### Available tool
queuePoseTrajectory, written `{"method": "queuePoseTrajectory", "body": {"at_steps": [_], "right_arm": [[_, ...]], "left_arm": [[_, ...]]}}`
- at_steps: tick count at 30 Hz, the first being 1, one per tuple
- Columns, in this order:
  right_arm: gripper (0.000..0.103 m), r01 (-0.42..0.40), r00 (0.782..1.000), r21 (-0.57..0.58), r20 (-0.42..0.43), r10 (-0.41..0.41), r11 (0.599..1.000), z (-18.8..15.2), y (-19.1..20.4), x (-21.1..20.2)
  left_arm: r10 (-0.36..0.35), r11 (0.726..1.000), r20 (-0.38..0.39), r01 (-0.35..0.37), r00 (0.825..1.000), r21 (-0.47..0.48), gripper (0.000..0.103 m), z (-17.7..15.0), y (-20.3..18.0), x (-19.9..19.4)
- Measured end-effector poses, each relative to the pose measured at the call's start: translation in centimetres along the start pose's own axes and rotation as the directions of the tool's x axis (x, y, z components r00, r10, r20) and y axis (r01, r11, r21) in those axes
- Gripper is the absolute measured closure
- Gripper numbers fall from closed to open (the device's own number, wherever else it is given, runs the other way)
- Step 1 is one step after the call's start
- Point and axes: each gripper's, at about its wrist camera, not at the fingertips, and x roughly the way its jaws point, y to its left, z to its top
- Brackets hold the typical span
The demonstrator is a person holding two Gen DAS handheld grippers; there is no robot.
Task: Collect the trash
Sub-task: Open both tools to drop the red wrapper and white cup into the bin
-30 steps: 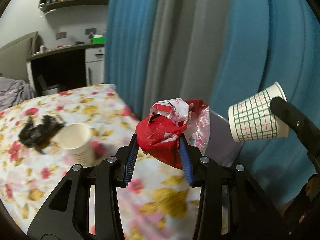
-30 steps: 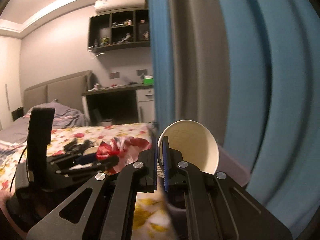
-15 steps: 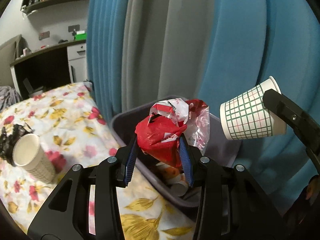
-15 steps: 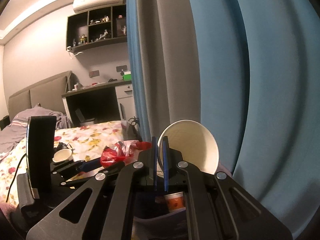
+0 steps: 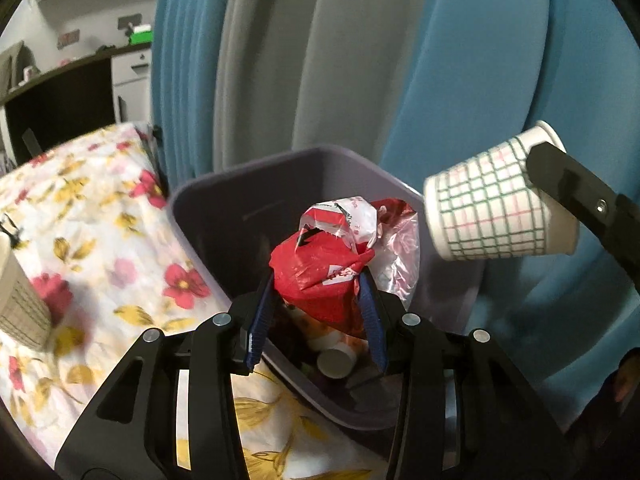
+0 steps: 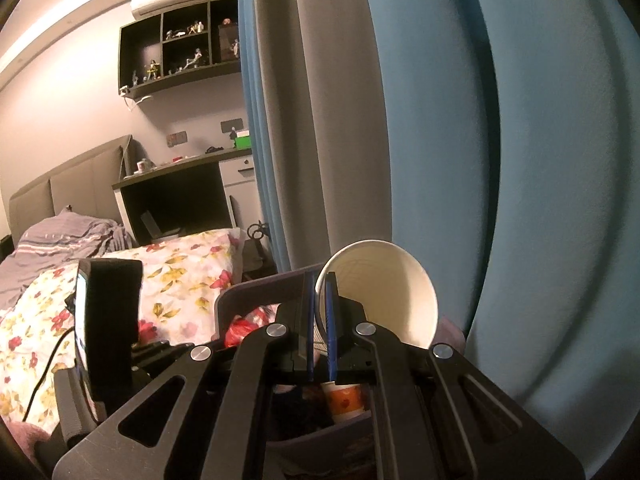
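My left gripper (image 5: 317, 312) is shut on a crumpled red and white plastic bag (image 5: 326, 256) and holds it over the open grey trash bin (image 5: 224, 216). My right gripper (image 6: 319, 328) is shut on the rim of a white paper cup (image 6: 384, 292) with a green grid pattern; it shows in the left wrist view (image 5: 492, 208) above the bin's right edge. The bin (image 6: 256, 288) holds an orange-printed cup (image 6: 346, 402) and other trash.
The bin stands beside a bed with a floral sheet (image 5: 80, 208). Another paper cup (image 5: 20, 308) stands on the bed at the left. Blue and grey curtains (image 5: 400, 60) hang right behind the bin. A desk (image 6: 180, 188) is further back.
Both grippers have moved from over the bed to over the trash bin, still holding the bag and the cup. The bin has come fully into view beneath them.
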Motion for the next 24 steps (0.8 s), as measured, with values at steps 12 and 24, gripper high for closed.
{"method": "queuePoseTrajectory", "body": {"at_steps": [12, 24], "right_arm": [[0.097, -0.022, 0.989, 0.034, -0.142, 0.027, 0.999, -2.4, -0.4, 3.8], [0.064, -0.023, 0.978, 0.026, -0.208, 0.028, 0.999, -3.8, 1.1, 5.0]], "left_arm": [[0.156, 0.988, 0.073, -0.157, 0.985, 0.007, 0.02, -2.4, 3.4, -3.7], [0.265, 0.964, 0.22, -0.255, 0.939, -0.07, 0.013, -3.5, 7.0, -12.4]]}}
